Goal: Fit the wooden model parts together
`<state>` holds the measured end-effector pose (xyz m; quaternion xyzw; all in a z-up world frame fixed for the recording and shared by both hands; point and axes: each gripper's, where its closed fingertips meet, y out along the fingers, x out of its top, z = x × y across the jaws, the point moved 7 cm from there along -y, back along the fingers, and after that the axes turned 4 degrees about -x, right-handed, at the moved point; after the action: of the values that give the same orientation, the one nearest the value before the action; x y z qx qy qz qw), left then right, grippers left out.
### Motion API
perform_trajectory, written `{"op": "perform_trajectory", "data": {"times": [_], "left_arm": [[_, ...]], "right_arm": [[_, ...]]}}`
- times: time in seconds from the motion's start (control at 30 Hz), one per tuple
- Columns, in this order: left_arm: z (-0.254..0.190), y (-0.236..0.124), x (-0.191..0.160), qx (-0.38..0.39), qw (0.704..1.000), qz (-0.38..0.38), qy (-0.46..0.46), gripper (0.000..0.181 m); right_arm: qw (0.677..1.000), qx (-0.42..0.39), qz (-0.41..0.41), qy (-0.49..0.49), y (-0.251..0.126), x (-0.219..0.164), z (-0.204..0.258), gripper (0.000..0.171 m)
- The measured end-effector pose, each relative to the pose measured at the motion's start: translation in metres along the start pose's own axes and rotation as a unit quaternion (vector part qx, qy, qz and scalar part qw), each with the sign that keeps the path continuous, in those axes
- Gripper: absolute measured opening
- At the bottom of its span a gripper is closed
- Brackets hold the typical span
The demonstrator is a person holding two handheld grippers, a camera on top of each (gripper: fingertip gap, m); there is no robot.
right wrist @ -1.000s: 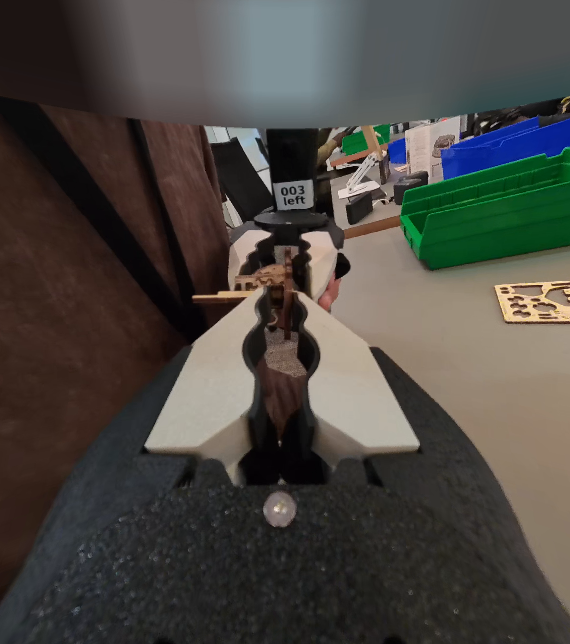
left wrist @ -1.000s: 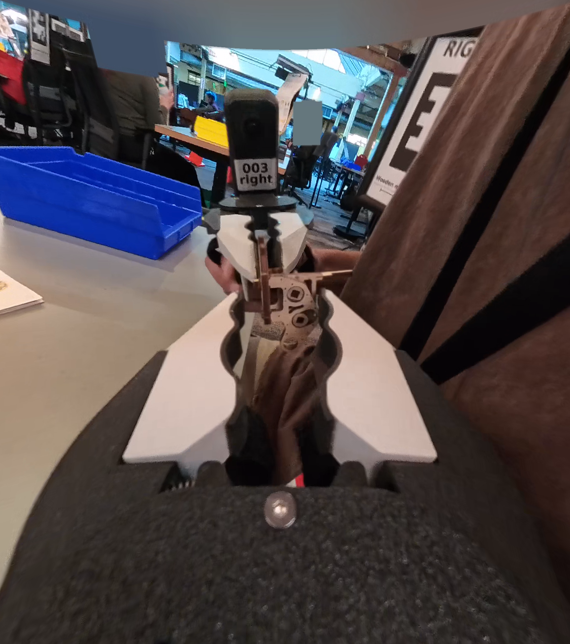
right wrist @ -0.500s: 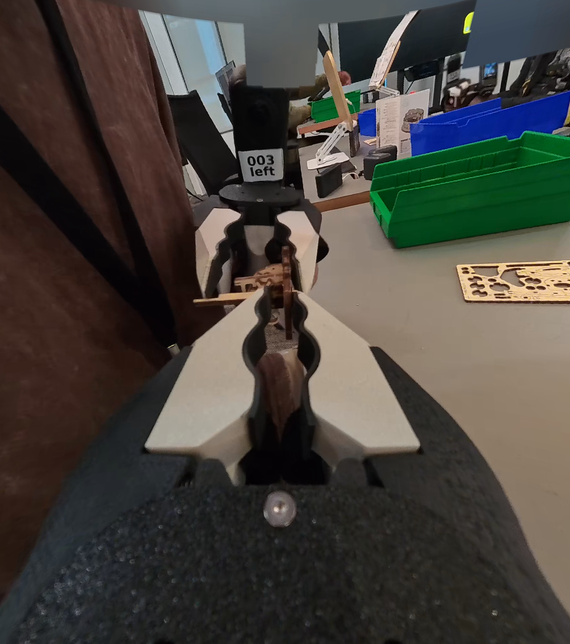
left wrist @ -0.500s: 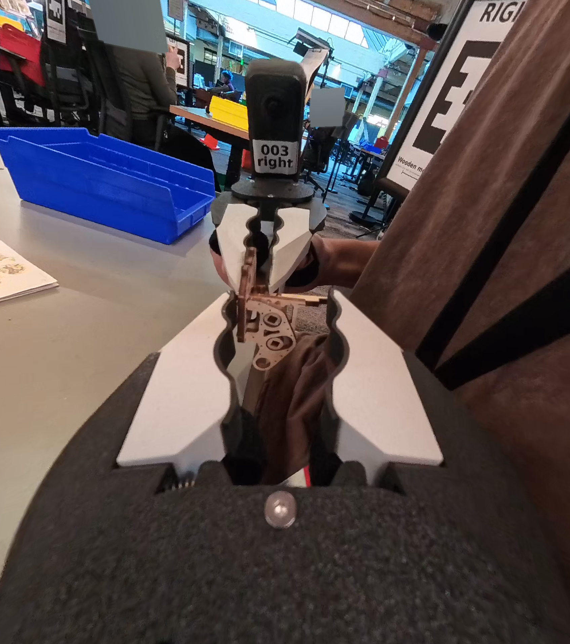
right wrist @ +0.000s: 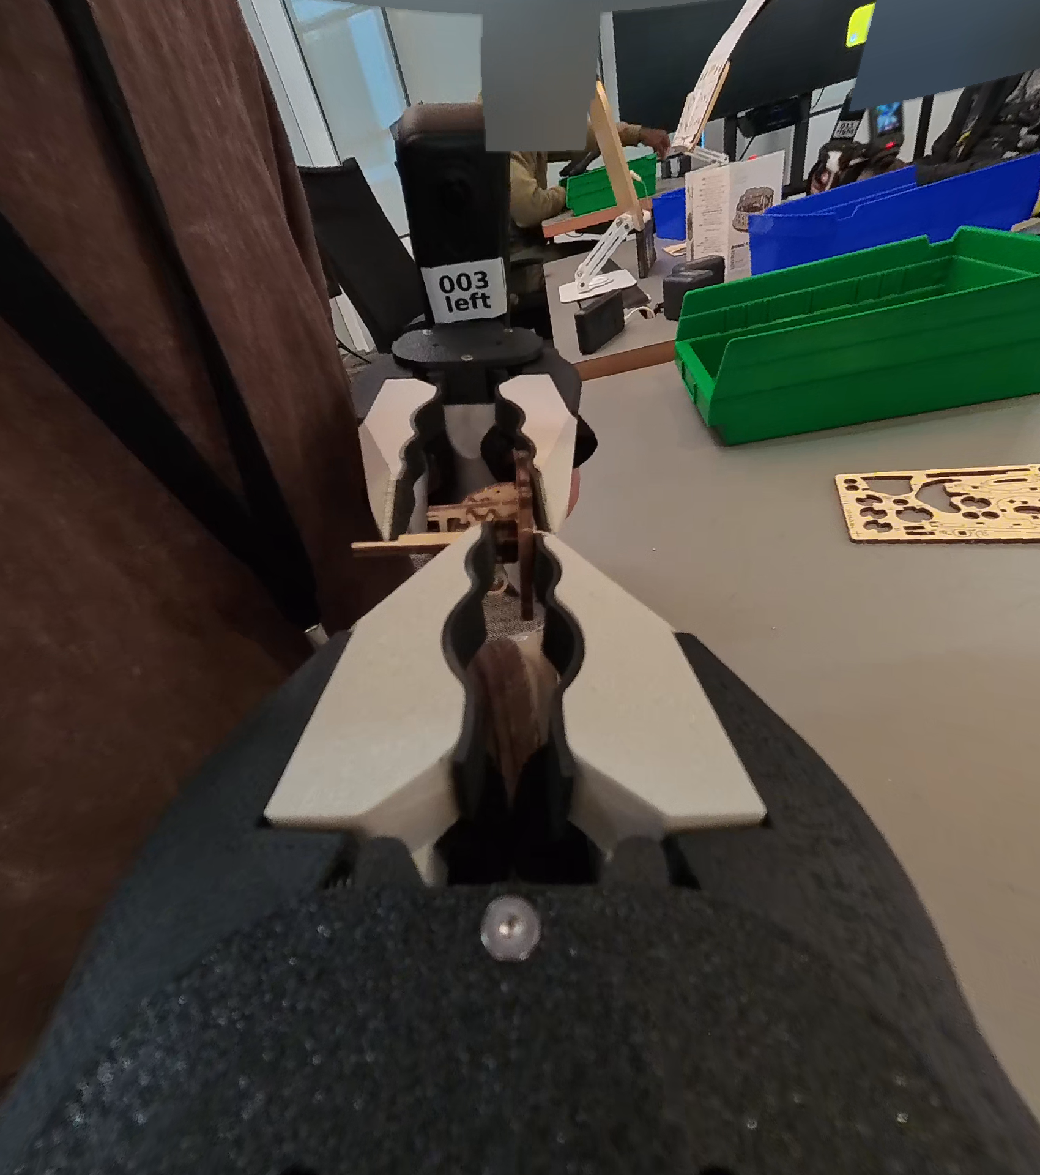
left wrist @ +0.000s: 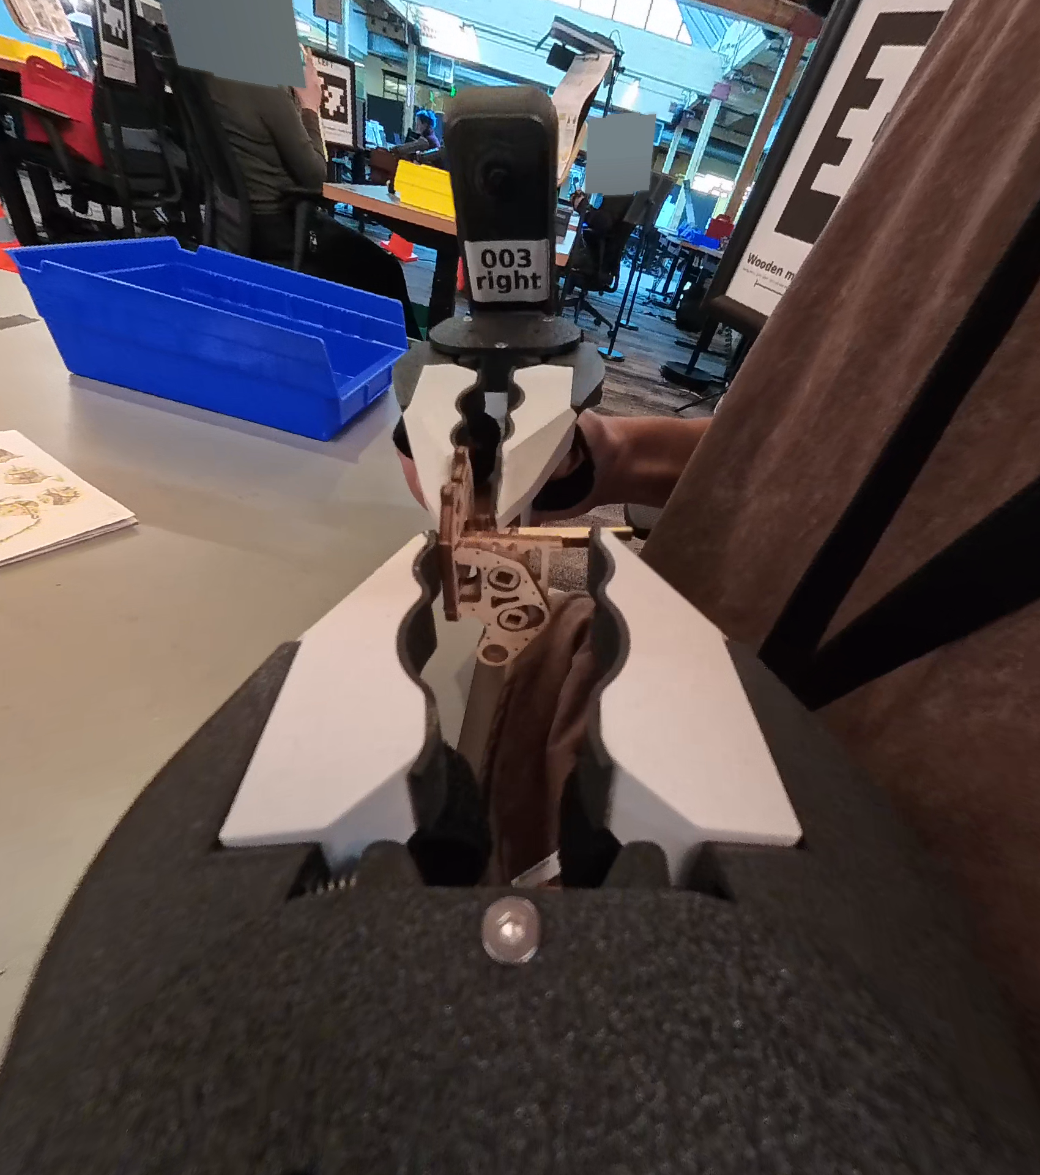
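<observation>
My right gripper (right wrist: 512, 537) is shut on a dark wooden plate (right wrist: 525, 508) that stands on edge. A pale perforated plate (left wrist: 508, 604) and a thin stick (left wrist: 568, 533) are joined to it. In the left wrist view the right gripper (left wrist: 476, 508) faces me and holds the dark plate (left wrist: 455, 508) at its tips. My left gripper (left wrist: 511, 540) is open, with its jaws standing apart on either side of this assembly. In the right wrist view the left gripper (right wrist: 473, 524) faces me and the stick (right wrist: 403, 543) pokes out past its finger. Both grippers are held above the table edge.
On the grey table (left wrist: 123, 699) are a blue bin (left wrist: 206, 330) and a booklet (left wrist: 9, 496). A green bin (right wrist: 886, 343) and a punched-out wooden sheet (right wrist: 975, 502) lie on the other side. The person's brown garment (left wrist: 886, 445) is close beside both grippers. Both grippers' tips are close together, under 4 cm apart.
My left gripper's jaws have widened and let go of the assembly. The right gripper has kept its hold. Both grippers have tilted up a little.
</observation>
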<state>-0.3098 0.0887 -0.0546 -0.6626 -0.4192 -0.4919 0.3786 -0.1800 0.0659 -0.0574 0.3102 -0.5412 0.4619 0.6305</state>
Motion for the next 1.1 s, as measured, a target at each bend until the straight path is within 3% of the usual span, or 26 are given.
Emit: {"op": "perform_trajectory", "data": {"times": [0.57, 0.8, 1.0, 1.1], "left_arm": [[-0.002, -0.001, 0.003, 0.021, 0.999, 0.025, 0.013, 0.043], [-0.004, -0.004, 0.008, -0.018, 1.000, -0.019, 0.004, 0.044], [-0.001, -0.011, 0.009, -0.050, 0.998, -0.029, -0.020, 0.031], [-0.002, -0.009, 0.008, -0.033, 0.999, -0.022, 0.001, 0.042]], "right_arm": [[1.000, -0.004, -0.002, -0.009, 0.001, 0.000, 0.002, 0.012], [0.999, 0.026, -0.044, 0.015, 0.000, 0.004, 0.004, 0.011], [0.997, 0.040, -0.061, 0.026, 0.001, 0.002, 0.003, 0.011], [0.998, 0.034, -0.054, 0.022, 0.001, 0.000, 0.002, 0.011]]}}
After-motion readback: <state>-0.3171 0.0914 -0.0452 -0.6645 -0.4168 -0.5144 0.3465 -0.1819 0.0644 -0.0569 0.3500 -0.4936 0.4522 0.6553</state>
